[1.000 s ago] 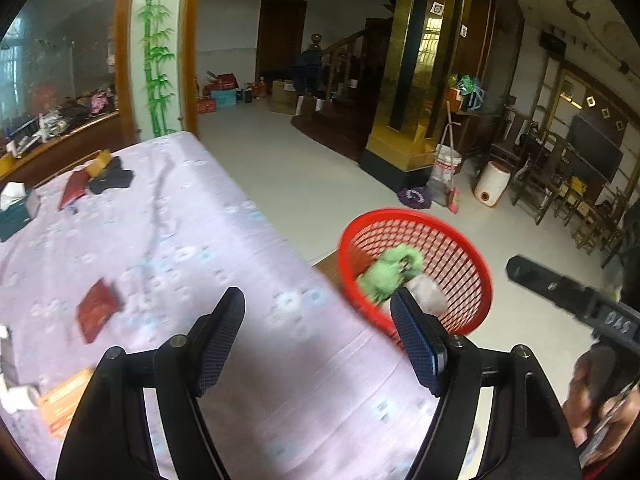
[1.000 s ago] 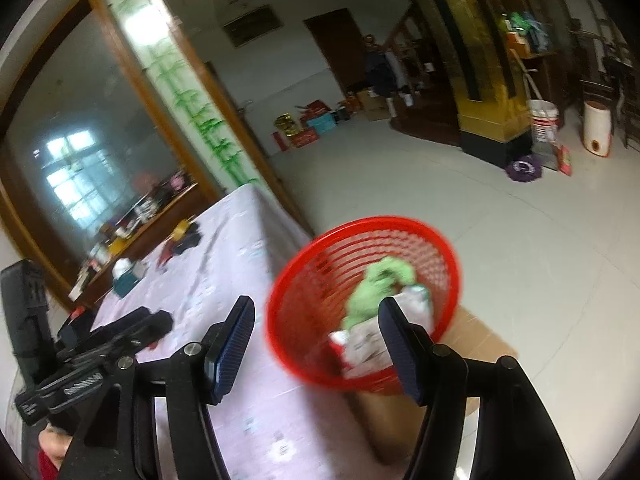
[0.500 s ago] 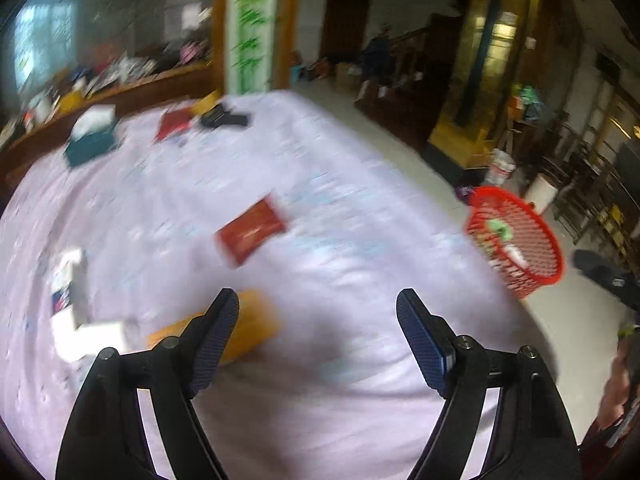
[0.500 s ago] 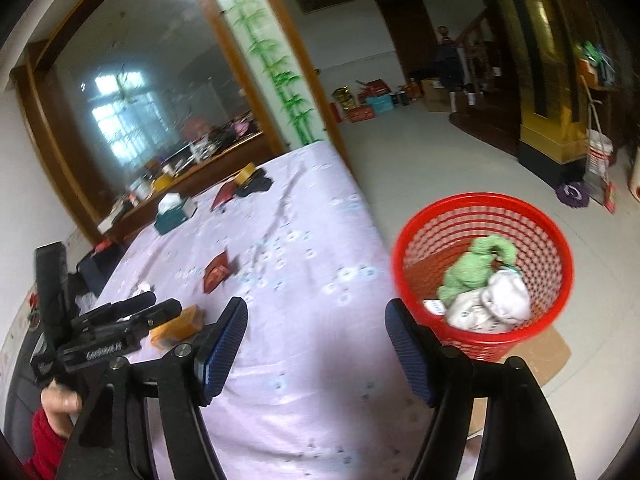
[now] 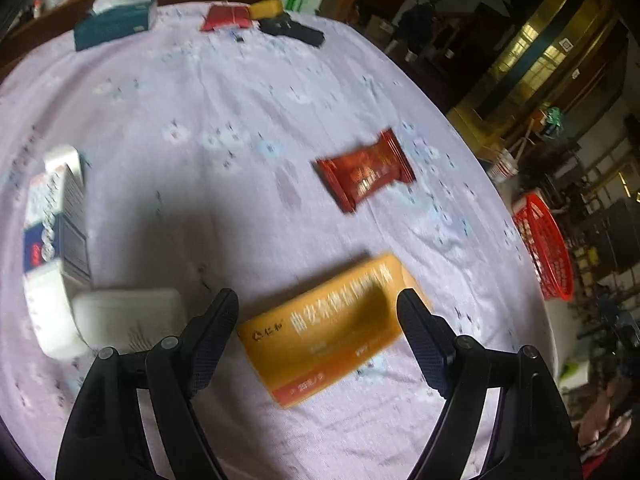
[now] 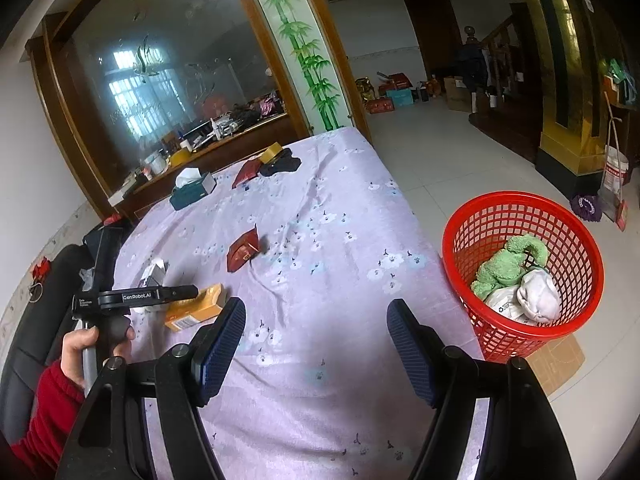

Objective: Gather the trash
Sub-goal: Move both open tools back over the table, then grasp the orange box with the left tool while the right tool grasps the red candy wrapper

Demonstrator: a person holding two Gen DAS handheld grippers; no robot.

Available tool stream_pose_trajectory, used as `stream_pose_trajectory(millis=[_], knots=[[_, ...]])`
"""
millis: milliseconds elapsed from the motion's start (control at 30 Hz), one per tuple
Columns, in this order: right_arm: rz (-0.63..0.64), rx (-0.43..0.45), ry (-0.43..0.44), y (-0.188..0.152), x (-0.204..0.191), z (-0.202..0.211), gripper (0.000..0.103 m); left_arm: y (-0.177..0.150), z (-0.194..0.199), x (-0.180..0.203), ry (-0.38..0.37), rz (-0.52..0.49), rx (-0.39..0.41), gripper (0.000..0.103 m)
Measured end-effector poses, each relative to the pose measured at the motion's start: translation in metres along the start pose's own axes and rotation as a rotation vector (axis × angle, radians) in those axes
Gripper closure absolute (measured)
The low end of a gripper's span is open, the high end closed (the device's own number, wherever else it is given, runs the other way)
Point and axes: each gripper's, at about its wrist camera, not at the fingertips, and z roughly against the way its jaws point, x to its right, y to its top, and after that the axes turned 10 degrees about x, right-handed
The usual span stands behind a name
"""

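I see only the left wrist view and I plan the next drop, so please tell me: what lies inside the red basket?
Observer: A green cloth and white crumpled items lie in the red basket.
Operator: Where does it stand?
Observer: On a cardboard sheet on the floor, beside the table.
Operator: Is the right gripper free?
Observer: Yes. The right gripper is open; its jaws have just been opening, with nothing between them.

orange box [image 5: 332,328] | dark-red wrapper [image 5: 366,170] | red mesh basket [image 6: 560,216] | lilac floral tablecloth [image 6: 340,208]
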Motion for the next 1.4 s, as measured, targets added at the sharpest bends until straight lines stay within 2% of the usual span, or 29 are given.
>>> stream_pose_trajectory(millis=[200, 367, 533, 567, 633, 767, 933, 1000, 1100, 1200, 1300, 1400], knots=[[0.003, -0.011, -0.004, -0.001, -0.001, -0.003, 0.025, -0.025, 0.015, 0.022, -0.117, -0.087, -0.031, 0.023], [0.0, -0.017, 0.01, 0.0, -0.006, -0.012, 0.025, -0.03, 0.005, 0.048, 0.021, -0.184, 0.003, 0.023], [0.011, -0.04, 0.026, -0.001, -0.017, -0.019, 0.025, -0.027, -0.005, 0.053, 0.072, -0.18, 0.039, 0.024], [0.016, -0.043, 0.027, 0.0, -0.019, -0.021, 0.025, -0.027, -0.005, 0.052, 0.079, -0.181, 0.052, 0.027], [0.027, -0.051, 0.03, 0.001, -0.025, -0.025, 0.025, -0.027, -0.007, 0.051, 0.099, -0.181, 0.066, 0.051], [0.021, -0.081, 0.055, 0.007, -0.037, -0.042, 0.025, -0.025, -0.004, 0.04, 0.092, -0.152, 0.101, 0.051], [0.009, -0.129, 0.086, 0.017, -0.062, -0.08, 0.025, -0.015, 0.021, 0.022, 0.098, -0.079, 0.26, 0.051], [-0.008, -0.157, 0.102, 0.021, -0.072, -0.103, 0.025, -0.011, 0.034, 0.012, 0.141, -0.05, 0.338, 0.051], [-0.036, -0.205, 0.107, 0.023, -0.084, -0.141, 0.025, -0.008, 0.047, -0.006, 0.201, 0.015, 0.409, 0.051], [-0.071, -0.262, 0.104, 0.022, -0.093, -0.184, 0.027, -0.008, 0.05, -0.016, 0.24, 0.045, 0.416, 0.051], [-0.095, -0.309, 0.067, 0.018, -0.098, -0.221, 0.036, -0.007, 0.049, -0.02, 0.258, 0.064, 0.419, 0.051], [-0.106, -0.334, 0.045, 0.016, -0.106, -0.248, 0.039, -0.009, 0.051, -0.021, 0.279, 0.057, 0.434, 0.051]])
